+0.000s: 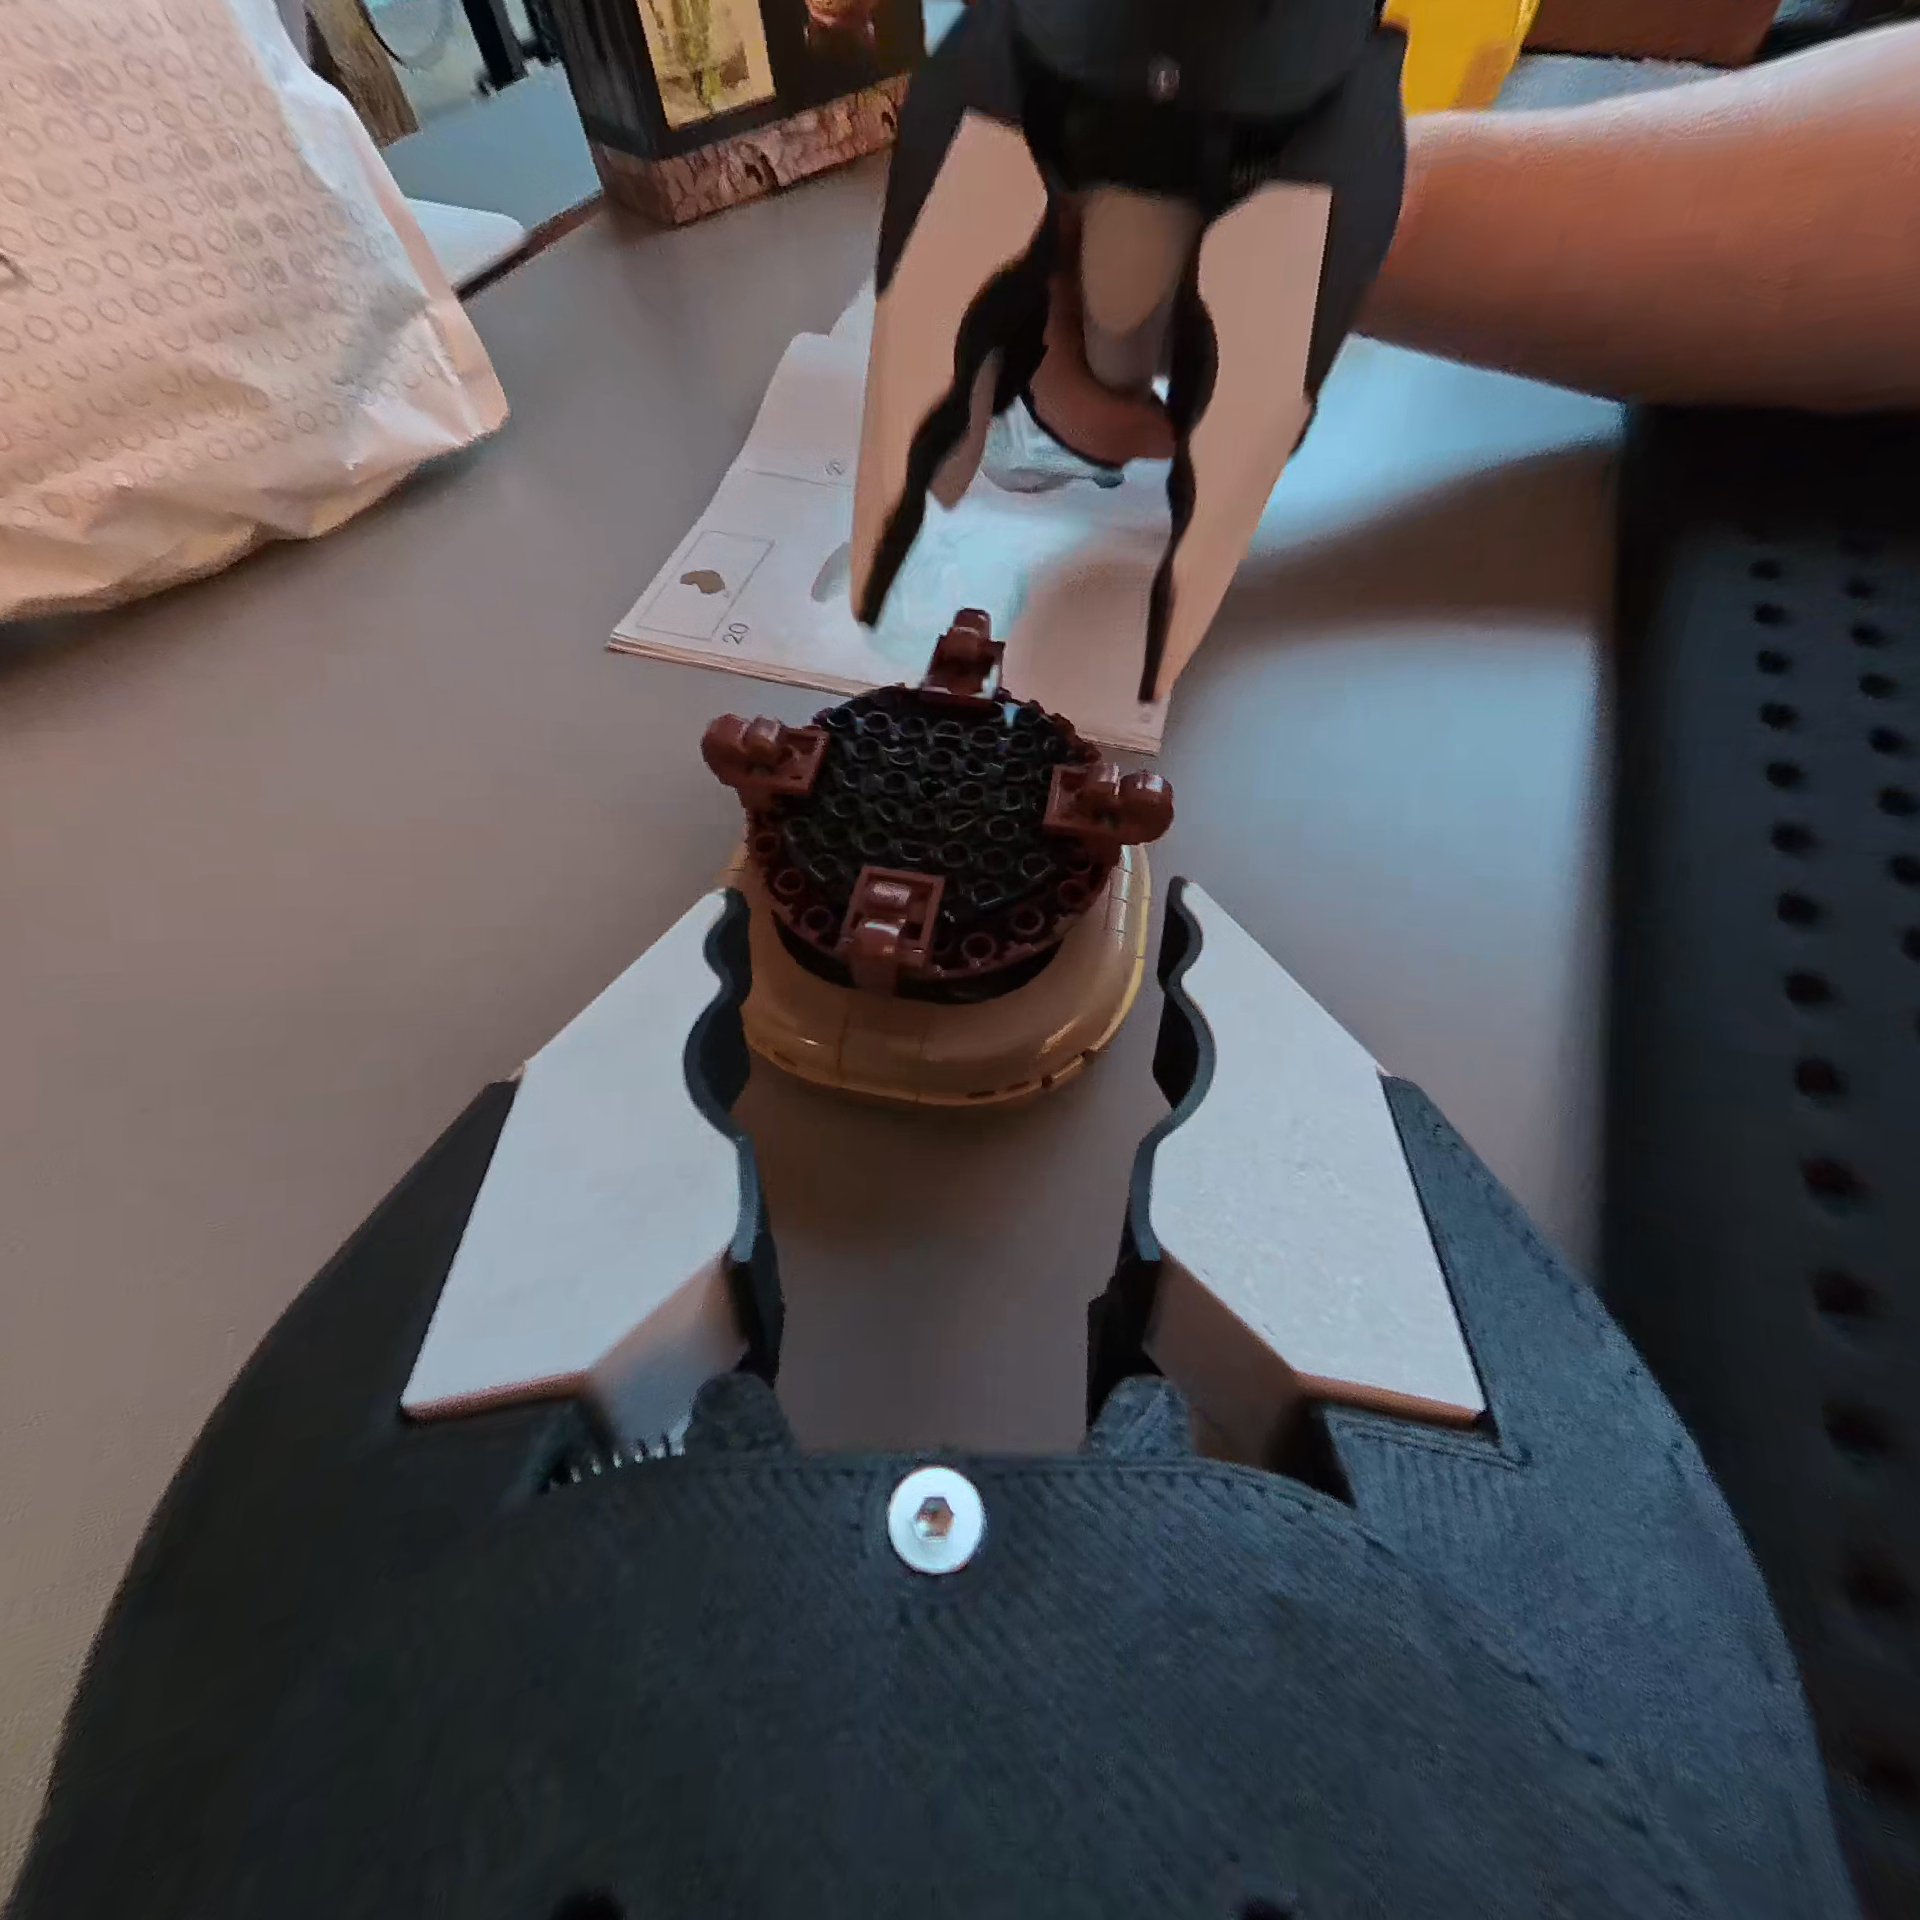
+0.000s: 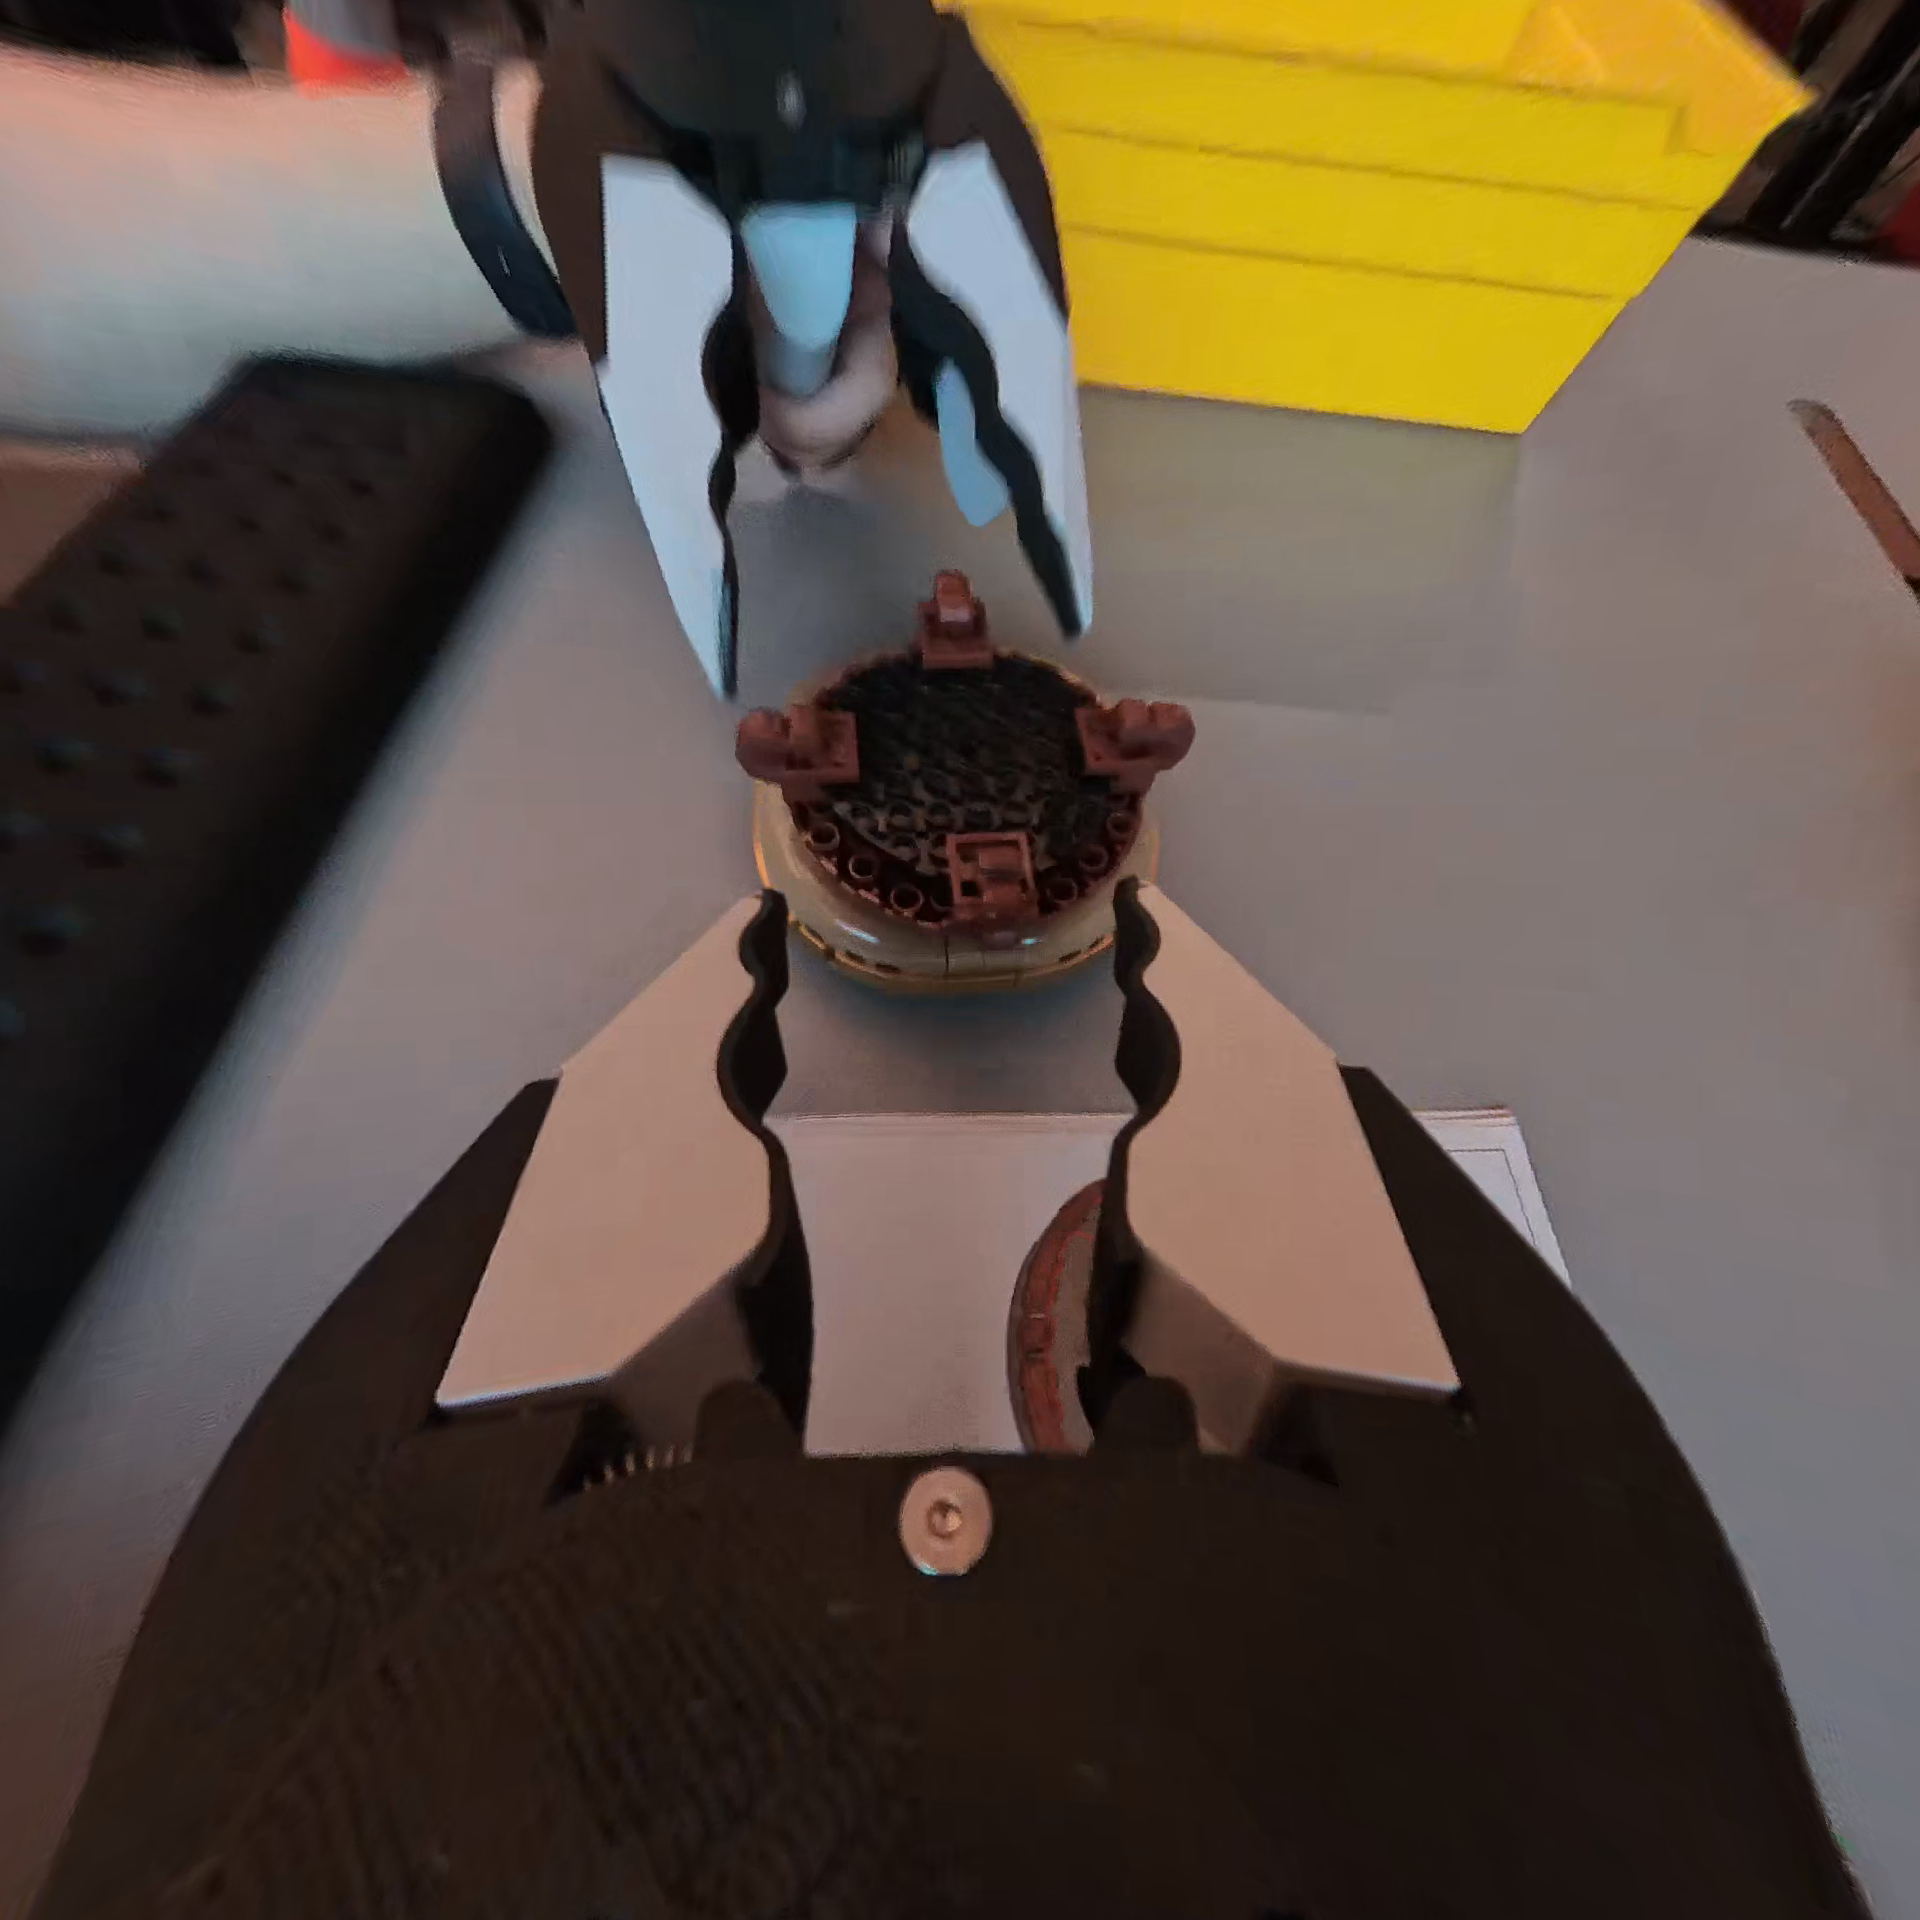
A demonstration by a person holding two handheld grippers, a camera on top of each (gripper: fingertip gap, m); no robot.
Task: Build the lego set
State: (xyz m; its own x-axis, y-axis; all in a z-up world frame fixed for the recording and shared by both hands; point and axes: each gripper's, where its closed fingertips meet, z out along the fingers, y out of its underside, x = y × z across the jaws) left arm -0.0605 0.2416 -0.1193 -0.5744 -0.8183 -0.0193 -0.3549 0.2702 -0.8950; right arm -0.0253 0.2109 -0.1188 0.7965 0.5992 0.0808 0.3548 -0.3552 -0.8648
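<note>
Round lego model (image 1: 925, 904) sat on the table (image 1: 312, 831) between both grippers – left gripper (image 1: 945, 935) wide, right gripper (image 2: 940, 935) wide, both empty – left view alone showed the booklet (image 1: 748, 582) and bag (image 1: 187, 312), right view the yellow bin (image 2: 1351, 208).

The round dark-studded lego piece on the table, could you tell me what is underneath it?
The round dark-studded lego piece sits on a rounded tan lego base; the base's middle is covered.

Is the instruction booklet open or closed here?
Open. The booklet lies flat on the table with a printed page facing up, just beyond the lego model; the right gripper hides part of it.
</note>
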